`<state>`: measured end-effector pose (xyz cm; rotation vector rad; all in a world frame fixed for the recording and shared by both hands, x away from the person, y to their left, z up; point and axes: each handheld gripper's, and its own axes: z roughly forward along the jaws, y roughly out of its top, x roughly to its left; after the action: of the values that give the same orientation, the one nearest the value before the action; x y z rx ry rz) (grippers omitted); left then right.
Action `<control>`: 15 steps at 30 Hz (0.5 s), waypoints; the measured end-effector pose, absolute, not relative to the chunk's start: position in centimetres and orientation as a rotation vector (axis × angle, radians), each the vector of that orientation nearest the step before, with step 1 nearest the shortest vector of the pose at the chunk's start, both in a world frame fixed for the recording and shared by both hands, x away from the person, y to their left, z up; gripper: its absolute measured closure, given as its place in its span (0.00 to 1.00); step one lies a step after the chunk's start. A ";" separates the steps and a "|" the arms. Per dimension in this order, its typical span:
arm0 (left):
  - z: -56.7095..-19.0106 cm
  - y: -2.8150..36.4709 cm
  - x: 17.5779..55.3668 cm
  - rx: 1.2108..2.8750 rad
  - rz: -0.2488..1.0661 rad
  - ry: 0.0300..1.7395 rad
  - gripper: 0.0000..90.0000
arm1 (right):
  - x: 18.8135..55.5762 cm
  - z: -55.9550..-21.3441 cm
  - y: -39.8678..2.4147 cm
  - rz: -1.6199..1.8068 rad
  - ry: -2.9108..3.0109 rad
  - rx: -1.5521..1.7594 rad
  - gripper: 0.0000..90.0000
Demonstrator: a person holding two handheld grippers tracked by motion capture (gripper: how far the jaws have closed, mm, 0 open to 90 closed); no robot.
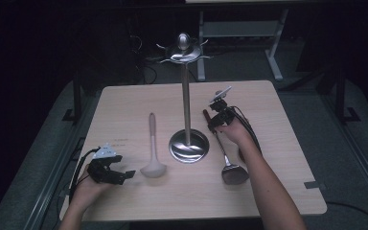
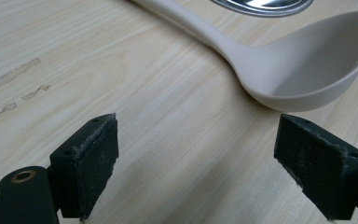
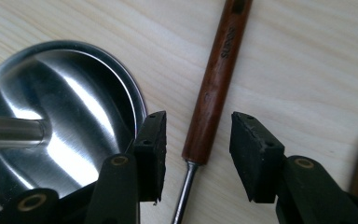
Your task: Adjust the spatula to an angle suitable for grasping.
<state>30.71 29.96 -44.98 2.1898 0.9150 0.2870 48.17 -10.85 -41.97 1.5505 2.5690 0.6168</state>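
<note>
Wooden-handled ladle (image 3: 216,79) lies flat on the table (image 1: 278,191), its handle between the half-closed jaws of the right tool (image 3: 196,154), not yet gripped (pads clear of the wood). Lifting and hanging it on the stand (image 1: 187,110), just beside that tool, remains. Left tool (image 2: 196,168) rests wide open near the white ladle (image 2: 303,70).

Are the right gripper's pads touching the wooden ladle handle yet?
Apart. In the right gripper view the wooden handle lies between the right gripper pads, with bare table showing on both sides.
</note>
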 end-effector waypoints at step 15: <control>-45.1 29.9 30.8 2.196 0.277 0.916 0.15 | 49.6 -44.1 -9.3 0.440 2.577 1.601 0.74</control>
<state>30.75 29.92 -45.10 2.1956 0.9158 0.2769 49.60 -9.33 -44.13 1.6005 2.5768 0.4399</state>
